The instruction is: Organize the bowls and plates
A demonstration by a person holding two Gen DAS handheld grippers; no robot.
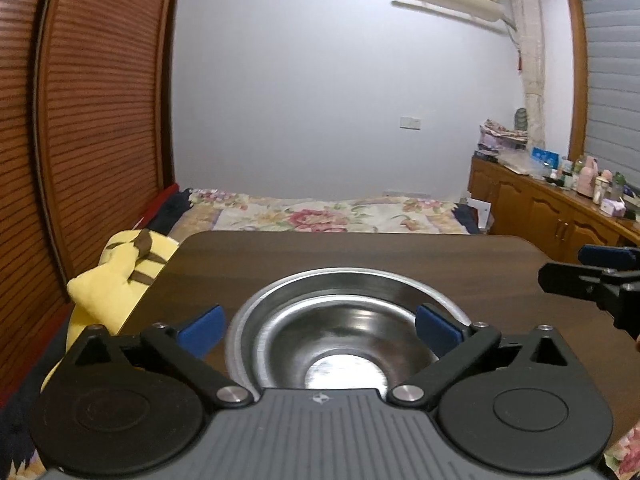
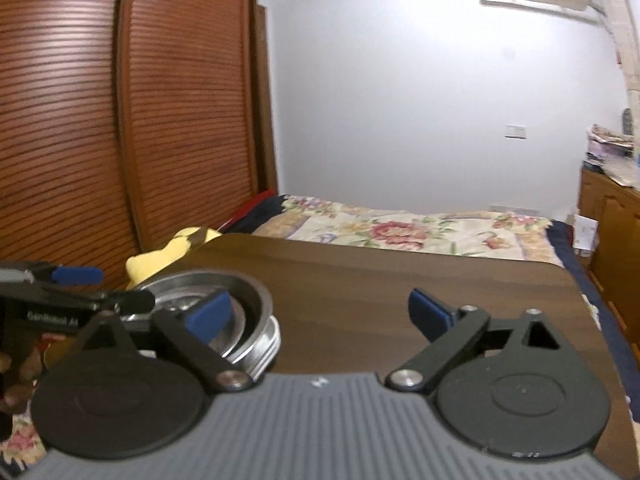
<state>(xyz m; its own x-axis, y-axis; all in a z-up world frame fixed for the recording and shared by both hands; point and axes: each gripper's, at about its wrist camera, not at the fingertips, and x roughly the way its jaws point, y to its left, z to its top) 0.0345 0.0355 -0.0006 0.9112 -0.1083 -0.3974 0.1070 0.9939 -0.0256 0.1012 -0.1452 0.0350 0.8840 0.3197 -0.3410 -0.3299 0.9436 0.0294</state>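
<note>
A stack of shiny steel bowls [image 1: 340, 336] sits on the dark wooden table [image 1: 360, 252], a smaller bowl nested inside a wider one. My left gripper [image 1: 320, 328] stands open just above the stack, one blue pad over each side of the rim, and neither pad touches it. In the right wrist view the same stack [image 2: 248, 320] lies at the left, partly hidden by my own left finger. My right gripper [image 2: 320, 315] is open over bare table [image 2: 360, 280] to the right of the stack, holding nothing. Each gripper also shows in the other view: the right gripper [image 1: 588, 268] and the left gripper [image 2: 104, 288].
A yellow plush toy [image 1: 116, 276] lies off the table's left edge. Beyond the table is a bed with a floral cover [image 1: 320, 212]. A slatted wooden wardrobe [image 1: 100, 120] fills the left, and a cabinet with bottles [image 1: 560, 208] stands at the right.
</note>
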